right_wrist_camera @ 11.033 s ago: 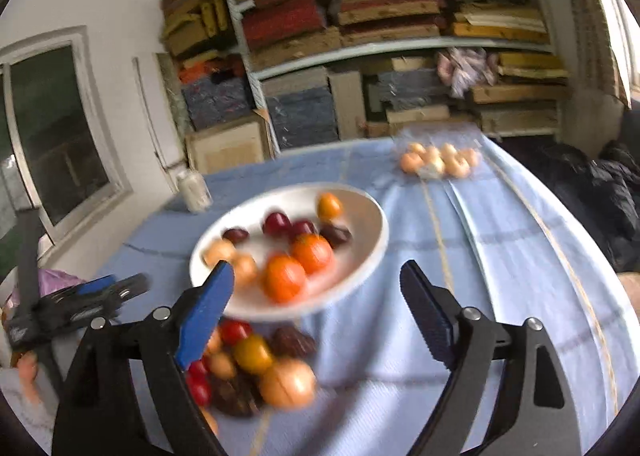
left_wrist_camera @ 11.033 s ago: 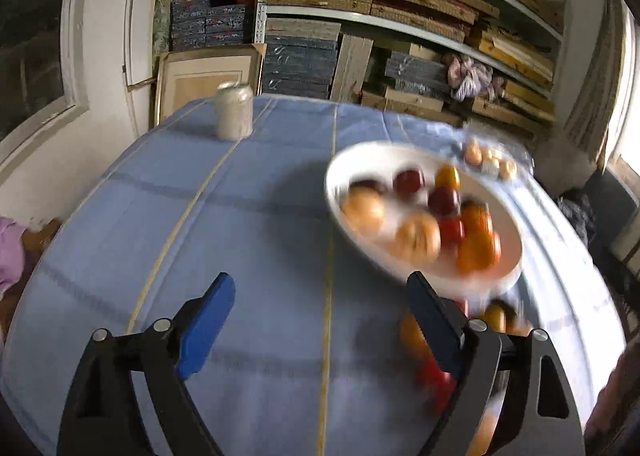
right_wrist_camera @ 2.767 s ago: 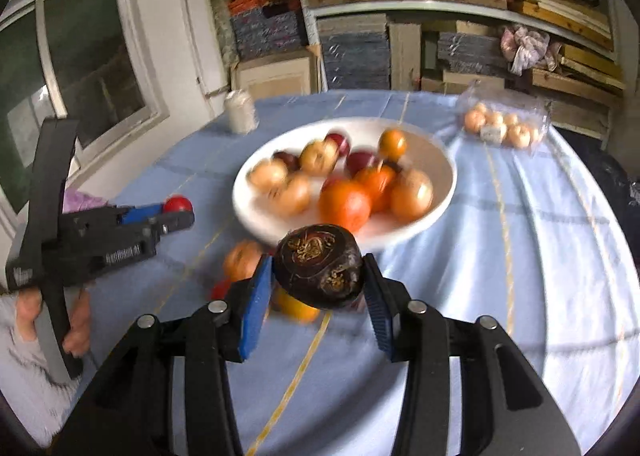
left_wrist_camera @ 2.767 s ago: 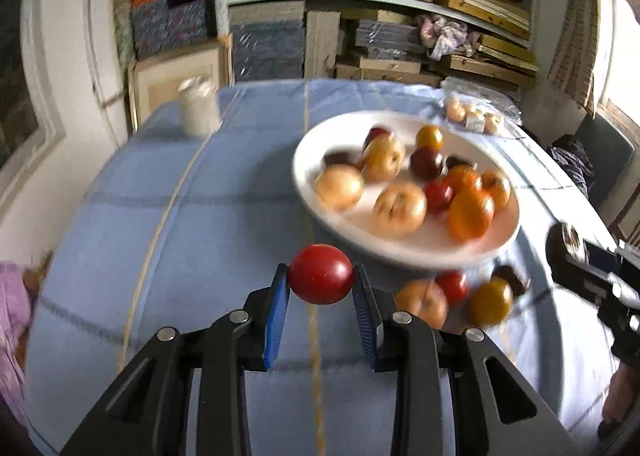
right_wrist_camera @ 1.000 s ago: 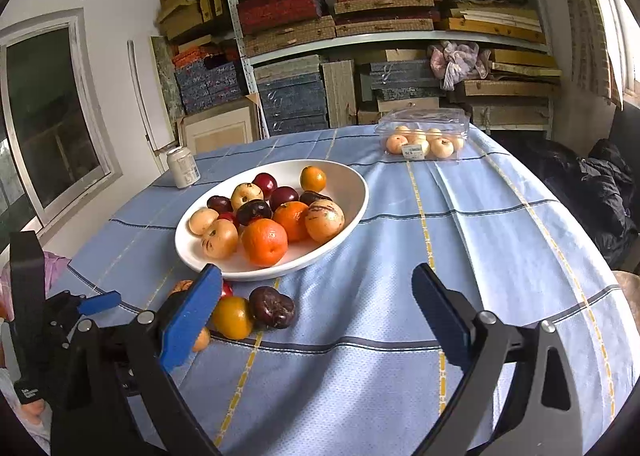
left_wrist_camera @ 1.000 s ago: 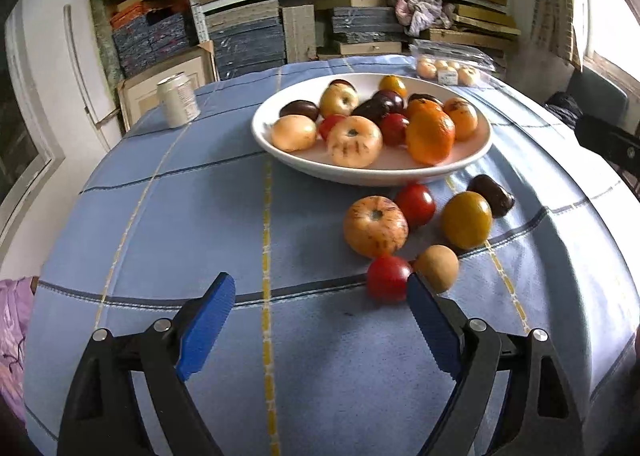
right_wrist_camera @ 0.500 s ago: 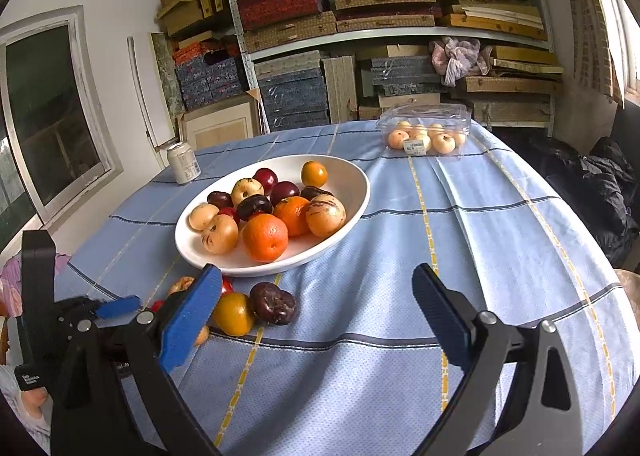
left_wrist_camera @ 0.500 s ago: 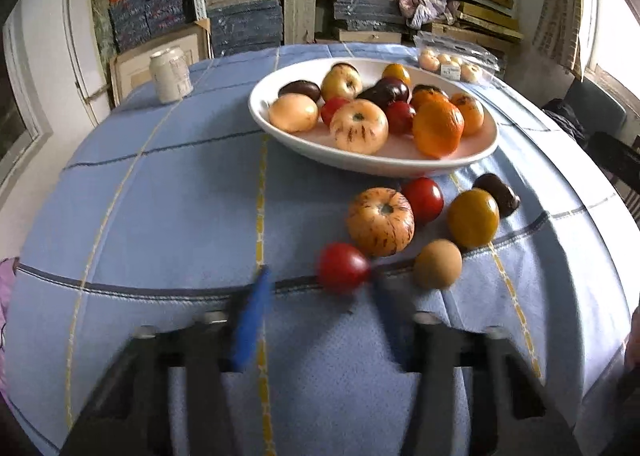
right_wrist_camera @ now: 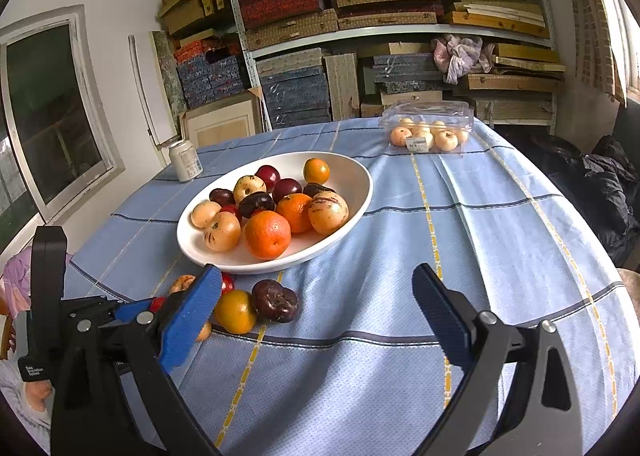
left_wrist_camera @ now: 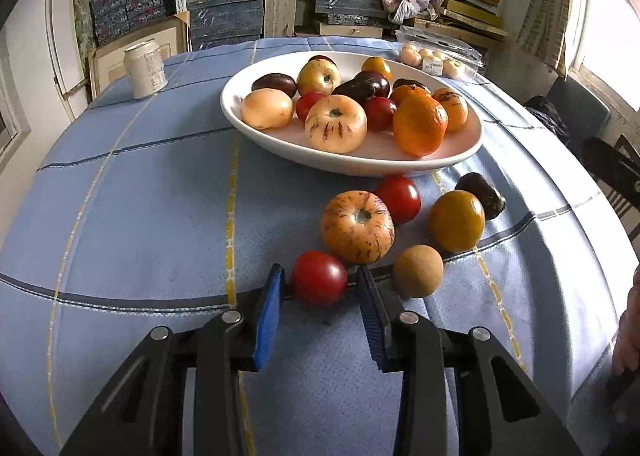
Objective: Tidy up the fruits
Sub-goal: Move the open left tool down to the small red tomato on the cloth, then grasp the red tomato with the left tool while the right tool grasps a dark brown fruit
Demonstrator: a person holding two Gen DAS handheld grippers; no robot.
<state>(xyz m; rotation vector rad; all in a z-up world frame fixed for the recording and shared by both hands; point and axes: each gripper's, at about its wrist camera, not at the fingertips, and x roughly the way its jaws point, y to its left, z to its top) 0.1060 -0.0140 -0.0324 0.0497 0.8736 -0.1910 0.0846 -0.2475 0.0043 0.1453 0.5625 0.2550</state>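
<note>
While the table (left_wrist_camera: 120, 184) spreads wide under its blue cloth, I see the white bowl (left_wrist_camera: 280, 140) already heaped, so another fruit could roll out if I drop it high. My right claw (right_wrist_camera: 316, 316) hangs spread apart, empty. My left claw (left_wrist_camera: 320, 308) brackets the small red fruit (left_wrist_camera: 319, 283), pads narrowed but gaps showing; a skewed squeeze could squirt it into the striped apple (left_wrist_camera: 357, 226) just beyond.

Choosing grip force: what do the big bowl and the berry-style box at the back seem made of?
The bowl looks like glazed white ceramic: smooth, opaque, softly glossy rim, though it could be melamine. The box looks like thin clear plastic: see-through walls, creased glints, a price sticker, pale fruit visible inside.
</note>
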